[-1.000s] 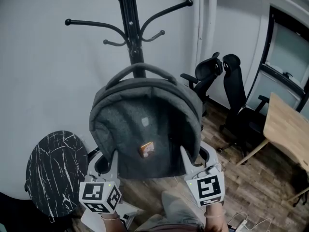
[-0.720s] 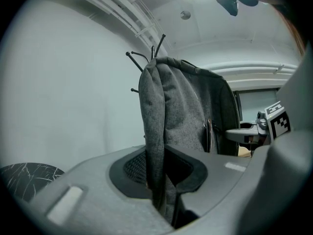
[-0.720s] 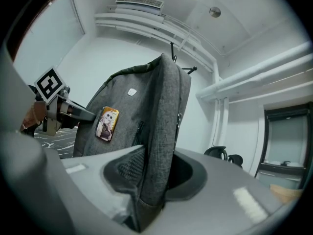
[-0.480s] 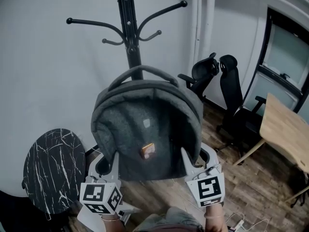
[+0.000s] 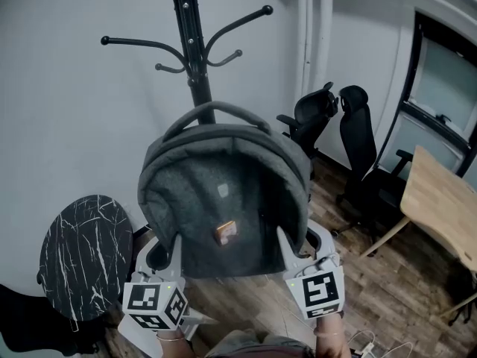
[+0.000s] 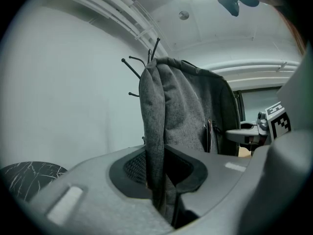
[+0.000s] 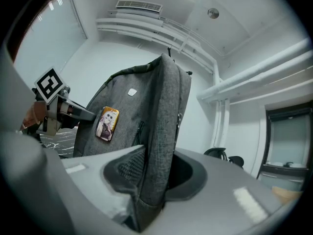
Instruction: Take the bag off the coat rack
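Our left gripper (image 5: 173, 253) pinches the left edge of the bag (image 5: 223, 200), jaws nearly closed on the fabric. The bag stands upright between both grippers, before the rack (image 5: 190, 58). Our right gripper (image 5: 289, 248) clamps its right edge likewise.

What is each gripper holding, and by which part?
The grey backpack: left gripper pinches its lower left edge, right gripper its lower right edge.
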Demonstrator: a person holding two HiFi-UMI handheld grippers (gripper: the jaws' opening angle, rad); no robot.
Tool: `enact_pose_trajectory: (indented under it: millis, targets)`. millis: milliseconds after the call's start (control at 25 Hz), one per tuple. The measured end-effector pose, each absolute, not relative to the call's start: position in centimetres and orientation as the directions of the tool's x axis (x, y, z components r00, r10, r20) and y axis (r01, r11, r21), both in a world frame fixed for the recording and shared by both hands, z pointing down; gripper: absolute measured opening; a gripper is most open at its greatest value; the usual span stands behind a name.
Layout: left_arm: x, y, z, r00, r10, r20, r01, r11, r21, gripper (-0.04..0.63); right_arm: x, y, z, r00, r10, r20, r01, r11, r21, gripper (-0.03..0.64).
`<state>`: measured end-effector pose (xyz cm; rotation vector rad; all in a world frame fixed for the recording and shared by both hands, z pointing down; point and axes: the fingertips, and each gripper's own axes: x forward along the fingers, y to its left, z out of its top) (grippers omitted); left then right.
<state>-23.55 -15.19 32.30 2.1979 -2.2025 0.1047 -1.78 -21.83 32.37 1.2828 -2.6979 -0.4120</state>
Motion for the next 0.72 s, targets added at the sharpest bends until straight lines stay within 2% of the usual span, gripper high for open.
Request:
enact_pose_trajectory:
  millis: [720]
  targets:
    - [-17.7,-9.7,32.7,-0.056,-0.994,0.092,-0.998,0.054,-0.024,0.072,3.5,-17.7,32.9,-0.671,-0.742,0.014,-0.710,0.648,0.276,0.107]
